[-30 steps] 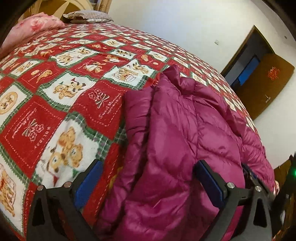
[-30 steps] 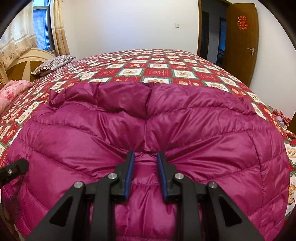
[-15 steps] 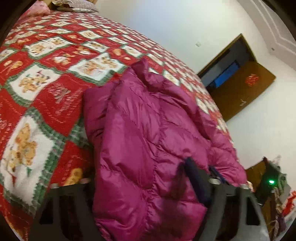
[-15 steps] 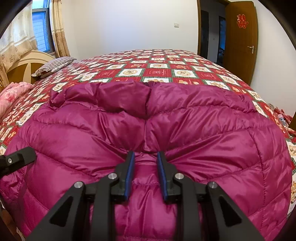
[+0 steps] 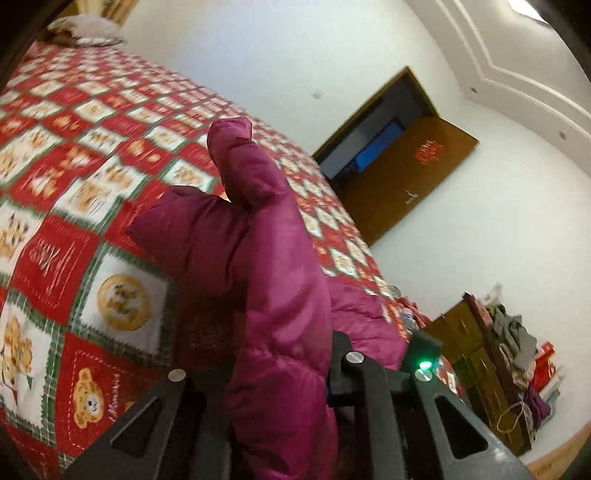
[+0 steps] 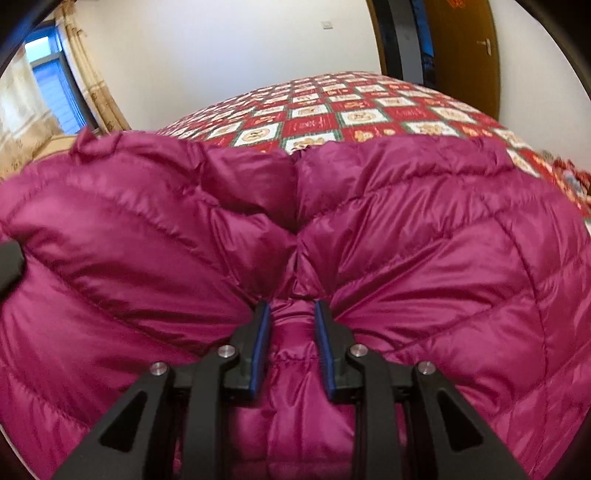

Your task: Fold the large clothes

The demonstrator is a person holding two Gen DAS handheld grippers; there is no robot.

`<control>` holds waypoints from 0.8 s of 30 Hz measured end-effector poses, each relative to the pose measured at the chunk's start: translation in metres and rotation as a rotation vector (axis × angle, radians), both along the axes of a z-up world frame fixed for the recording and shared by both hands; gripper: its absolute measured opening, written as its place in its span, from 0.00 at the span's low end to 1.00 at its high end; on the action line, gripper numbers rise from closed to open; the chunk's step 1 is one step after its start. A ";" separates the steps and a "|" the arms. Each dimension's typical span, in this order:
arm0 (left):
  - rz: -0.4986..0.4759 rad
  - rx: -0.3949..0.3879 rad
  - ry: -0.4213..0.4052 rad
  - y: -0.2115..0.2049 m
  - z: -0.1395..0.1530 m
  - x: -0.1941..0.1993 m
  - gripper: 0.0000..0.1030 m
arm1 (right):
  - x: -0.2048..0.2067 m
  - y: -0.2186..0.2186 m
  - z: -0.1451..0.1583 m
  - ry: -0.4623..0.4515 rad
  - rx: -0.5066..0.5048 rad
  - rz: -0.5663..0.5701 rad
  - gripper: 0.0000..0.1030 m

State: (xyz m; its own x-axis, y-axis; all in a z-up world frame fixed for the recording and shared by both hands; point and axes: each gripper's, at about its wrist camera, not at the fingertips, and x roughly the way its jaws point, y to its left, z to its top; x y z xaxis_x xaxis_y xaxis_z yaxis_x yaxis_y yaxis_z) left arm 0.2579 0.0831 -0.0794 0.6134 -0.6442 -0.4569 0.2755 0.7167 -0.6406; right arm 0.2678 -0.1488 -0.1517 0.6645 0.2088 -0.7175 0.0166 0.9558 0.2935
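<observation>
A magenta quilted down jacket (image 5: 266, 236) lies on a bed with a red, white and green patchwork quilt (image 5: 74, 221). My left gripper (image 5: 284, 369) is closing its jaws on the jacket's side edge. The puffy fabric is squeezed between them and raised off the quilt, with a fold standing up in front. In the right wrist view the jacket (image 6: 424, 240) fills the frame. My right gripper (image 6: 291, 314) pinches a bunched fold at the near hem while its jaws ease slightly apart. The blue pads (image 6: 260, 332) still press on the fabric.
The quilt (image 6: 332, 114) stretches beyond the jacket to a white wall. A brown door (image 5: 406, 177) stands open at the right, and a pillow (image 5: 88, 31) lies at the bed's head. Clothes (image 5: 517, 350) are piled on wooden furniture. A curtained window (image 6: 48, 92) is at the left.
My left gripper went from wide open to shut on the jacket's edge and rose, lifting that side off the quilt. The right gripper stayed put, rolling a little.
</observation>
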 end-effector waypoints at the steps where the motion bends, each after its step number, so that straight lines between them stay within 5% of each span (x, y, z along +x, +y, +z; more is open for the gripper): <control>1: -0.010 0.008 -0.015 -0.002 0.006 -0.002 0.14 | -0.002 0.005 0.001 0.006 0.023 0.005 0.30; 5: -0.027 0.062 -0.084 0.000 0.033 -0.011 0.14 | -0.006 0.032 0.002 0.040 0.158 0.084 0.30; 12: 0.002 0.184 -0.145 0.006 0.053 -0.015 0.14 | 0.002 0.082 -0.009 0.123 0.542 0.268 0.23; 18: -0.019 0.308 -0.192 -0.023 0.052 -0.020 0.14 | -0.001 0.062 0.001 0.135 0.547 0.340 0.21; 24: -0.104 0.434 -0.203 -0.075 0.035 -0.026 0.14 | -0.030 -0.021 0.025 0.028 0.474 0.230 0.23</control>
